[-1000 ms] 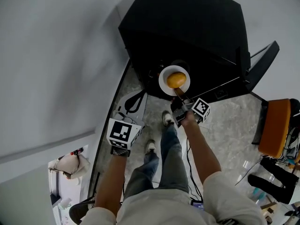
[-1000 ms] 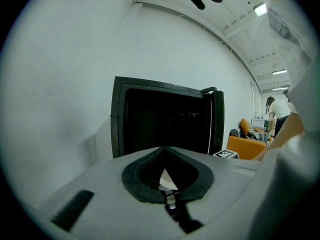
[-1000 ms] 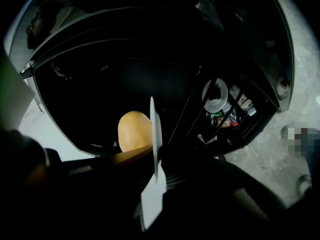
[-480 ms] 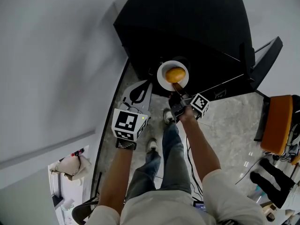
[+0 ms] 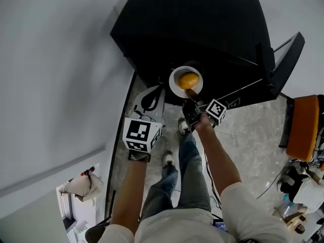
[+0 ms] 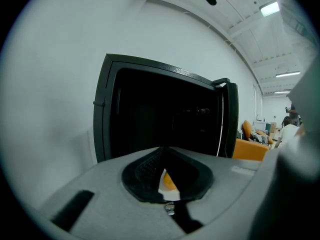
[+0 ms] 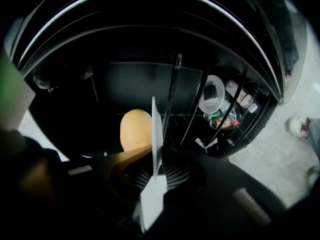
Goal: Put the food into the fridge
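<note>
A white plate [image 5: 175,86] carries an orange bun [image 5: 188,79], and my right gripper [image 5: 191,98] is shut on its near rim. The plate hangs level in front of the black fridge [image 5: 202,29], whose door [image 5: 283,59] is swung open to the right. In the right gripper view the plate's edge [image 7: 156,134] stands between the pads, with the bun [image 7: 136,129] to its left before the dark interior. My left gripper [image 5: 151,96] is lower left of the plate, shut and holding nothing. Between its jaws in the left gripper view [image 6: 162,151] a sliver of the bun [image 6: 169,182] shows.
The open door's shelves hold a white roll [image 7: 212,94] and small bottles [image 7: 225,119]. An orange chair [image 5: 302,125] stands at the right. The person's shoes [image 5: 183,127] are on the stone floor below the plate. A white wall [image 5: 61,59] runs along the left.
The left gripper has moved up and right, toward the fridge. The plate with the bun has shifted slightly further toward the fridge opening, still in the right gripper.
</note>
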The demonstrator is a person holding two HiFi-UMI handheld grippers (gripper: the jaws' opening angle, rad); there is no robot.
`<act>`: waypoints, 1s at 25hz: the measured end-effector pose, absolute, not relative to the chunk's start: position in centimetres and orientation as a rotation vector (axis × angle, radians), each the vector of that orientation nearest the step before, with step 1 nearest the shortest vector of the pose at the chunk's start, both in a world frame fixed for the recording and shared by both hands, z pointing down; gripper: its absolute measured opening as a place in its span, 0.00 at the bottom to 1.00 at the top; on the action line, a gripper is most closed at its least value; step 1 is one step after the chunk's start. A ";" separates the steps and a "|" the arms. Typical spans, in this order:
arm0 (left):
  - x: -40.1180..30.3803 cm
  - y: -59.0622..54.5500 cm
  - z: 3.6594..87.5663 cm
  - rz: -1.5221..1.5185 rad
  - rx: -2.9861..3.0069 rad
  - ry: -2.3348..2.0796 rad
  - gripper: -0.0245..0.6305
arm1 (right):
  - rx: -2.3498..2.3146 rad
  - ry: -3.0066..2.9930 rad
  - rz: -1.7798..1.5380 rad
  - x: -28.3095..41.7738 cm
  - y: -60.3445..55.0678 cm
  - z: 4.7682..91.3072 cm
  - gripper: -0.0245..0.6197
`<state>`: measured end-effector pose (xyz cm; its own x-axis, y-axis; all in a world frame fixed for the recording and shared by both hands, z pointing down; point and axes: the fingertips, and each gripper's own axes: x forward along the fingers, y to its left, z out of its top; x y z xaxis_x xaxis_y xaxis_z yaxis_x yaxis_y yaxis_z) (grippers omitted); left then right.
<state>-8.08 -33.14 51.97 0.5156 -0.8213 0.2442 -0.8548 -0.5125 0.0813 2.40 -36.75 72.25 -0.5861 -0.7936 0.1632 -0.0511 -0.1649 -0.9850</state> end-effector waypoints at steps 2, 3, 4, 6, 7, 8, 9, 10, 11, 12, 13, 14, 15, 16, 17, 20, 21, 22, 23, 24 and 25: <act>-7.9 -33.2 52.2 0.263 2.563 -1.435 0.04 | -0.981 1.564 -1.804 2.7 -37.1 72.7 0.08; -7.8 -33.2 52.3 0.267 2.563 -1.434 0.04 | -0.994 1.564 -1.803 2.8 -37.2 72.7 0.08; -7.7 -33.2 52.5 0.270 2.562 -1.433 0.04 | -1.009 1.563 -1.801 2.9 -37.4 72.7 0.08; -7.7 -33.3 52.8 0.274 2.561 -1.431 0.04 | -1.020 1.552 -1.791 2.9 -37.7 72.9 0.07; -7.7 -33.3 52.8 0.275 2.562 -1.431 0.04 | -1.016 1.542 -1.789 2.8 -37.9 73.0 0.07; -7.7 -33.3 52.9 0.276 2.562 -1.431 0.04 | -1.012 1.528 -1.789 2.8 -38.1 73.2 0.07; -7.7 -33.3 53.0 0.276 2.561 -1.429 0.04 | -1.009 1.515 -1.789 2.7 -38.2 73.3 0.07; -7.7 -33.3 53.2 0.277 2.560 -1.428 0.04 | -1.009 1.504 -1.789 2.7 -38.4 73.4 0.07; -7.7 -33.3 53.3 0.279 2.558 -1.428 0.04 | -1.012 1.495 -1.787 2.6 -38.6 73.4 0.08; -7.7 -33.3 53.5 0.280 2.554 -1.429 0.04 | -1.016 1.487 -1.786 2.5 -38.8 73.3 0.07; -7.8 -33.3 53.6 0.282 2.550 -1.429 0.04 | -1.020 1.478 -1.784 2.4 -39.0 73.2 0.08; -7.8 -33.2 53.8 0.284 2.547 -1.428 0.04 | -1.024 1.468 -1.782 2.3 -39.2 73.2 0.08; -7.7 -33.2 53.9 0.285 2.547 -1.426 0.04 | -1.028 1.457 -1.778 2.3 -39.4 73.2 0.07; -7.7 -33.3 54.0 0.287 2.547 -1.424 0.04 | -1.031 1.444 -1.774 2.3 -39.6 73.2 0.07; -7.7 -33.3 54.0 0.288 2.548 -1.423 0.04 | -1.032 1.431 -1.771 2.2 -39.8 73.3 0.07; -7.8 -33.4 54.2 0.288 2.547 -1.423 0.04 | -1.022 1.394 -1.764 2.1 -40.3 73.4 0.08; -7.9 -33.4 54.3 0.287 2.547 -1.423 0.04 | -1.014 1.388 -1.760 2.1 -40.3 73.5 0.08; -7.9 -33.5 54.3 0.285 2.546 -1.423 0.04 | -1.009 1.387 -1.755 2.2 -40.3 73.6 0.08; -8.0 -33.5 54.4 0.284 2.546 -1.422 0.04 | -1.006 1.387 -1.752 2.3 -40.3 73.8 0.08; -8.0 -33.5 54.5 0.284 2.546 -1.420 0.04 | -1.004 1.384 -1.749 2.4 -40.3 74.0 0.08; -8.0 -33.5 54.6 0.285 2.545 -1.418 0.04 | -1.002 1.383 -1.747 2.3 -40.3 73.8 0.09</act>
<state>-8.03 -33.47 54.58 0.5174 -0.8121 0.2699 -0.8533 -0.5133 0.0915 2.33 -40.34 73.81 -0.4686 -0.8700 0.1535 0.0502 -0.1997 -0.9786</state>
